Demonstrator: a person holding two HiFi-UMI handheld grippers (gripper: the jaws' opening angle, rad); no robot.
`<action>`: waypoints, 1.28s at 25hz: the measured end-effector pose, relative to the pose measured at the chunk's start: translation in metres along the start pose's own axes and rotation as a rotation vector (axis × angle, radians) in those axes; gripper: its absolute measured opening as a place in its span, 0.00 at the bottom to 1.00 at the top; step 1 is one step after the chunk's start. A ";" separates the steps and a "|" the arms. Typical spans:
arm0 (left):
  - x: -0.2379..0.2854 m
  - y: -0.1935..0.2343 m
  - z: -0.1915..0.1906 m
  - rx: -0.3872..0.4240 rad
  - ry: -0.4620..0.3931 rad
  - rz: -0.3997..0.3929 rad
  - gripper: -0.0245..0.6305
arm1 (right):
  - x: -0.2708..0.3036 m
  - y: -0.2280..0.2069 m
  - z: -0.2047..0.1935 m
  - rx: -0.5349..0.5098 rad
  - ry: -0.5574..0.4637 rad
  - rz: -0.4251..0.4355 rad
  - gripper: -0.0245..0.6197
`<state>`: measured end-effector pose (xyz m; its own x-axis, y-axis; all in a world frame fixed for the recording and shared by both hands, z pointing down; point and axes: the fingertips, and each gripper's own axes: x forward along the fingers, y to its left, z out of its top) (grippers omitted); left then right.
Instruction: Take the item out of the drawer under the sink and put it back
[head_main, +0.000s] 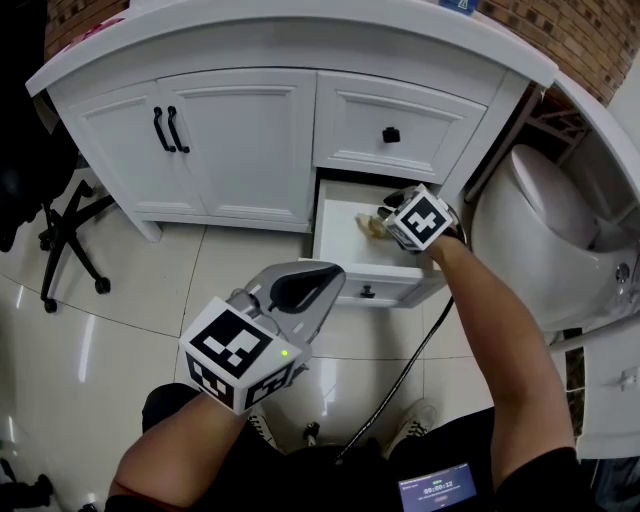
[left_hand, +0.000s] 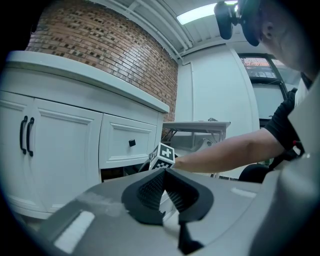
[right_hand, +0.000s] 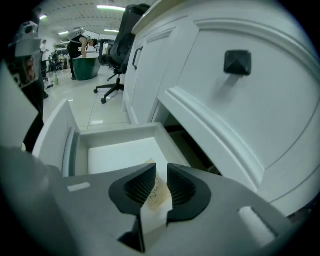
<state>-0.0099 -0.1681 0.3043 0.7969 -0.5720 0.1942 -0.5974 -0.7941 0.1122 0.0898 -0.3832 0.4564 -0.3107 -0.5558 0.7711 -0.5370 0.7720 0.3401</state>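
The lower drawer of the white vanity stands pulled out. My right gripper reaches down into it, shut on a small tan packet. In the right gripper view the packet sits pinched between the black ribbed pads, above the drawer's bare white floor, and my right gripper points into the drawer. My left gripper hangs in front of the cabinet, above the floor tiles, shut with nothing in it. In the left gripper view its tips meet, with the right gripper's marker cube beyond.
Above the open drawer is a shut drawer with a black knob. Two cabinet doors with black handles stand to the left. A white toilet crowds the right side. An office chair base is at far left. A cable runs across the floor.
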 end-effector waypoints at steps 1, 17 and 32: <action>0.000 0.000 0.000 0.000 0.000 0.002 0.04 | -0.006 -0.001 0.004 0.007 -0.020 -0.008 0.14; -0.010 -0.005 0.005 0.013 -0.024 0.017 0.04 | -0.117 0.035 0.044 0.175 -0.285 0.059 0.05; -0.006 -0.008 0.000 -0.002 -0.025 0.009 0.04 | -0.236 0.091 0.038 0.523 -0.589 0.181 0.05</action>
<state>-0.0101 -0.1584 0.3019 0.7933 -0.5845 0.1704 -0.6050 -0.7883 0.1126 0.0844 -0.1932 0.2847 -0.7119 -0.6200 0.3298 -0.6910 0.7023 -0.1712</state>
